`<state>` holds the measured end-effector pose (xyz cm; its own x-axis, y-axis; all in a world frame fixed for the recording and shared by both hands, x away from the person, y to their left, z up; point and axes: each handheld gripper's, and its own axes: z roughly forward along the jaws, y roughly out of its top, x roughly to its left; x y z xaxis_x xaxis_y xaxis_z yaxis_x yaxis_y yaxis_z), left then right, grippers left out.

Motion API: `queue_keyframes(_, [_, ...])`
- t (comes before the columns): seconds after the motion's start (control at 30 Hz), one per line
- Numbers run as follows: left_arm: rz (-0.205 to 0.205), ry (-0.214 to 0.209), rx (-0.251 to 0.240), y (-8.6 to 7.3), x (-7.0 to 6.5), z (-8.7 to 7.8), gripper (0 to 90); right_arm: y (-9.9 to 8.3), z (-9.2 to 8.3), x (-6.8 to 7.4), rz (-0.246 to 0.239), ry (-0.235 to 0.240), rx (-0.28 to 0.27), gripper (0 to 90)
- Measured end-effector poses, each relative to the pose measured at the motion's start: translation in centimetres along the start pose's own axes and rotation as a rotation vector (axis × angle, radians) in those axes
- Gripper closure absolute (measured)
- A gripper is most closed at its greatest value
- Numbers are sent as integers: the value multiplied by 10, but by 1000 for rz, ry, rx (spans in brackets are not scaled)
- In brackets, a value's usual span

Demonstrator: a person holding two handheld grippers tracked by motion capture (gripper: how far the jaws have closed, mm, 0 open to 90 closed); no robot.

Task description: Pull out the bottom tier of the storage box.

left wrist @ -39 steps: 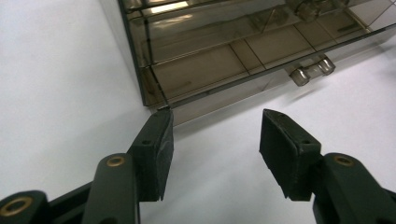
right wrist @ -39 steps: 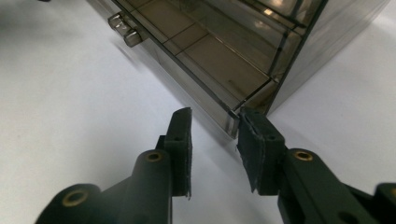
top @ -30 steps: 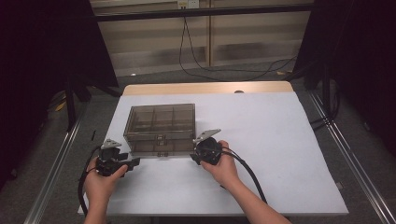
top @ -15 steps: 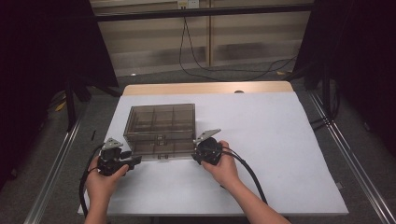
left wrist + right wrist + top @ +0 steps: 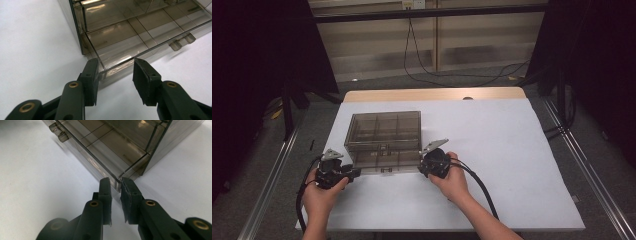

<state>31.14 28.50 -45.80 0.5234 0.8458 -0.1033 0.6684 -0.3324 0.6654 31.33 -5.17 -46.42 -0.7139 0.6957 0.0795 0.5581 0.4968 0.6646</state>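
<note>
Both grippers held position; your left gripper (image 5: 115,75) jaws have just been closing around the lid (image 5: 120,63) corner, one pad touching. Your right gripper (image 5: 116,195) clamps the other corner of this compartment box (image 5: 384,140) on the white table (image 5: 512,165)

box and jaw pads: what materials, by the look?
Box: likely rigid plastic, smoke-tinted and clear, glossy; dividers and the white table cover show through its walls, and edges catch glare. Left gripper pads: matte black, seemingly rubber or foam; the faces look rough and slightly frayed at the edges.

Smoky brown, see-through plastic on the compartment box (image 5: 384,140), with clear latches (image 5: 181,42). Plain white across the table sheet (image 5: 512,150), pale wood along the table edge (image 5: 432,94). Matte black for both grippers' jaws, brass-coloured rivets.
</note>
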Motion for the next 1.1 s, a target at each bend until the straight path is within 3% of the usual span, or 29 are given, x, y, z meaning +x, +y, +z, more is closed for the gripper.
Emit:
queue_keyframes(0.47, [-12,9,9,0,-1,-3,577,-1,-2,1,3,15,8,793])
queue_keyframes(0.73, [-45,2,-9,-1,-1,-5,603,-2,-3,3,-2,38,21,795])
queue_keyframes(1.0, [-24,-32,9,-3,0,-6,544,-3,-3,3,-17,34,28,795])
queue_keyframes(1.1, [7,-36,48,-4,-1,-3,532,-3,-4,3,-18,36,27,792])
